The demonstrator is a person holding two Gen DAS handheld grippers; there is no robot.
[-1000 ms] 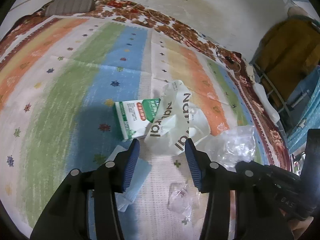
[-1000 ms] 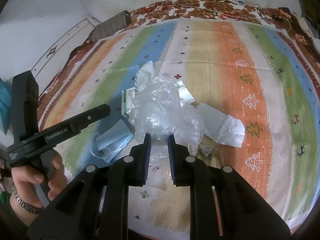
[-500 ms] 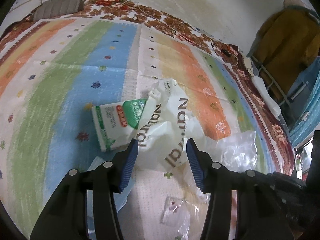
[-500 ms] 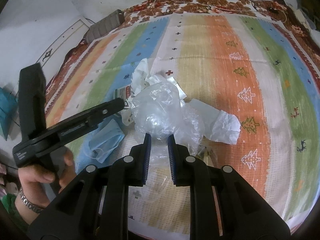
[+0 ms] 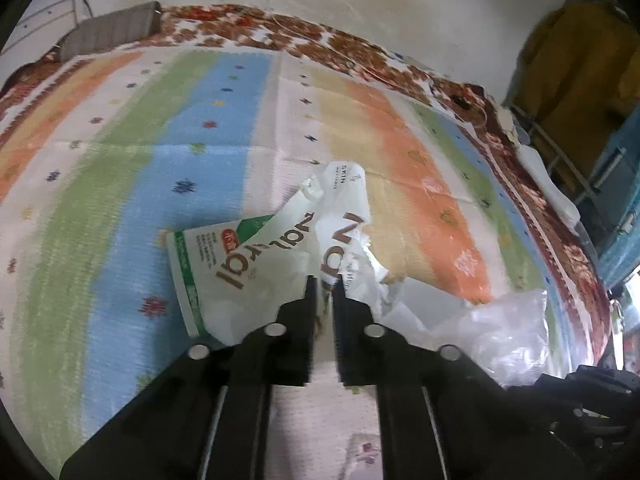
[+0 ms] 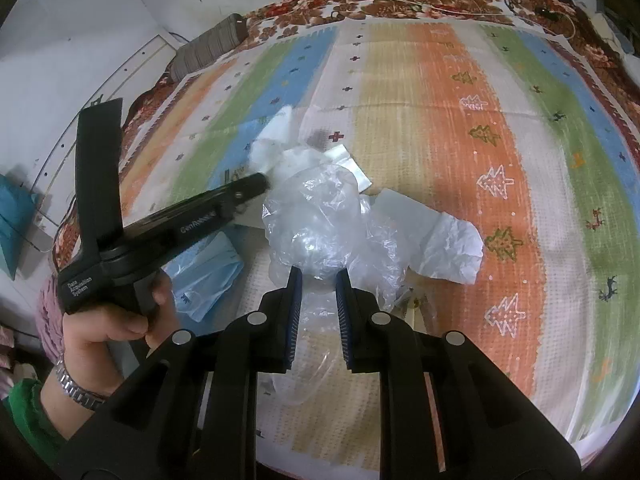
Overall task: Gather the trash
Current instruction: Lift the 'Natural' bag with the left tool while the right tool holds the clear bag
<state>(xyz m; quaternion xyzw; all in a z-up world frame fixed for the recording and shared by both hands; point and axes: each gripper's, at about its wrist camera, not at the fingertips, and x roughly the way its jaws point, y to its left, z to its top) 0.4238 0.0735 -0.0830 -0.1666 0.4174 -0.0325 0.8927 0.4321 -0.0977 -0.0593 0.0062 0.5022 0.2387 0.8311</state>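
Left tool [image 5: 323, 285] is seen clamped down on the white printed wrapper [image 5: 280, 268]; its jaws have just been closing, and a fold of that wrapper is pinched between the tips. So one piece of trash is judged as gripped, though it is not yet lifted clear of the bed.

Working down by size: the striped bedspread [image 6: 460, 128] is spread across the whole bed, and every piece of trash is found on it, gathered in one loose cluster near the middle. The clear plastic bag [image 6: 320, 220] is the bulkiest item; its lower part lies between the jaws of the right tool [image 6: 318, 280], which are drawn close on either side of it. Whether the blue pads are truly pressing the film cannot be told from this view. Next, a crumpled white paper [image 6: 444, 248] is lying just beside the bag, untouched. The green-and-white carton [image 5: 188, 280] is partly covered by the gripped wrapper. A blue face mask [image 6: 208, 276] is left flat just beside the bag, below the left tool as seen from the right wrist. A small clear packet [image 5: 366, 450] is glimpsed at the bottom edge, between the left tool's arms.

No bin or collecting bag is shown anywhere. Progress is judged as early: one grab made, one perhaps under way, four pieces left on the bed.
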